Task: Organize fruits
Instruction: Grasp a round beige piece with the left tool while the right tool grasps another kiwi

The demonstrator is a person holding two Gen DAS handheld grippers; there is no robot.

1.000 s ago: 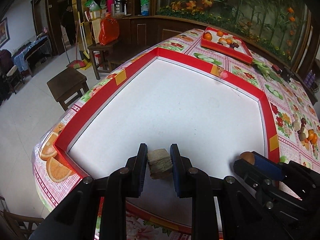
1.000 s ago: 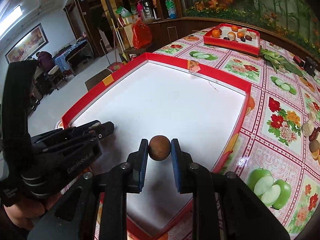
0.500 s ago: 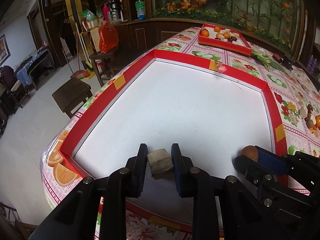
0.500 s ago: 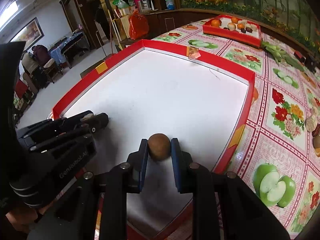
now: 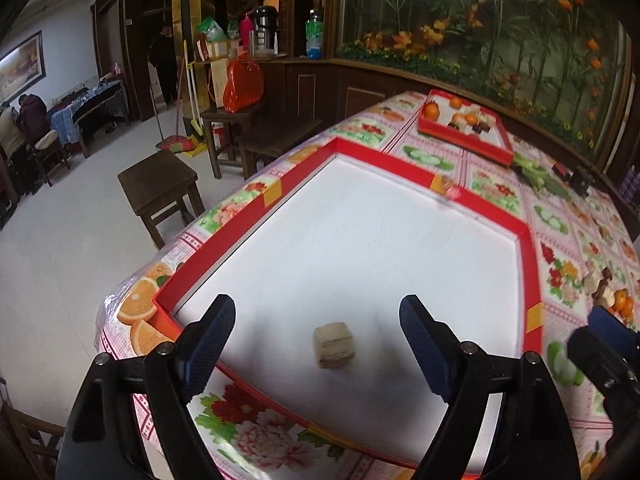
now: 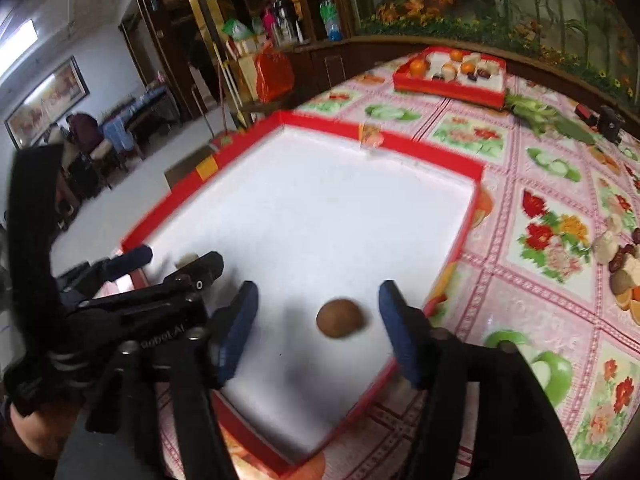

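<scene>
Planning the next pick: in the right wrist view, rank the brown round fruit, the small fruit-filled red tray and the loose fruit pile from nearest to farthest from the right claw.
1. Brown round fruit, between the open claw fingers.
2. Loose fruit pile, right edge.
3. Small red tray, far end of the table.

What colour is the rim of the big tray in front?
Red, with a white floor inside; the big tray shows best in the left wrist view.

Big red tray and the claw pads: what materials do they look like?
Big red tray: likely cardboard with a smooth red finish; thin straight walls, yellow tape patches, matte white floor. Claw pads: blue, finely ribbed, probably rubber or soft plastic, on black fingers that look like hard plastic. Neither is certain from looks alone.
</scene>
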